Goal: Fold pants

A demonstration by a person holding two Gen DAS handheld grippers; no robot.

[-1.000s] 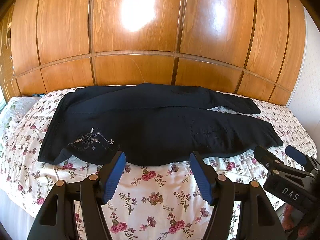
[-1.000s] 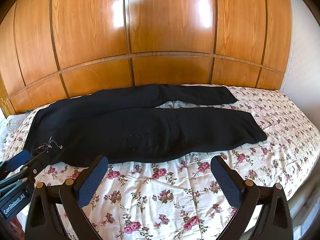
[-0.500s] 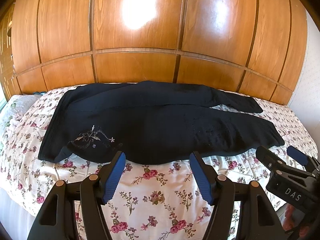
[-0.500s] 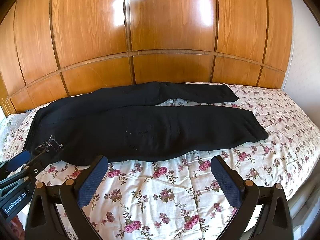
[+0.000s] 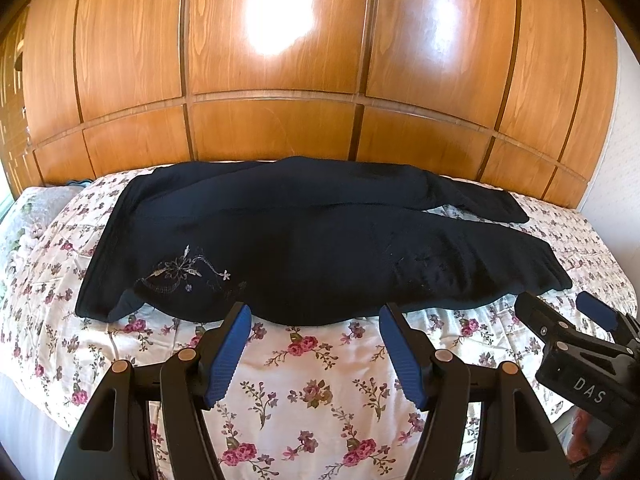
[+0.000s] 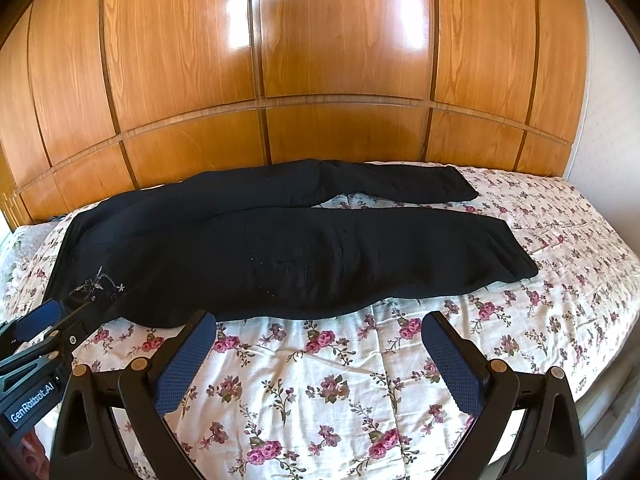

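On the bed (image 5: pixel 312 364), over a white cover printed with pink flowers, the black pants (image 5: pixel 312 248) lie spread flat, unfolded, with the waist toward the left and both legs running to the right. The far leg (image 6: pixel 392 186) lies close to the wooden headboard (image 6: pixel 320 80); the near leg (image 6: pixel 360 260) is parted from it toward the hems. A pale embroidered flower (image 5: pixel 182 270) shows near the waist. The left gripper (image 5: pixel 316 314) hovers just short of the near edge of the pants, fingers wide apart and holding nothing. The right gripper (image 6: pixel 320 322) hangs likewise over the cover, fingers spread wide and empty.
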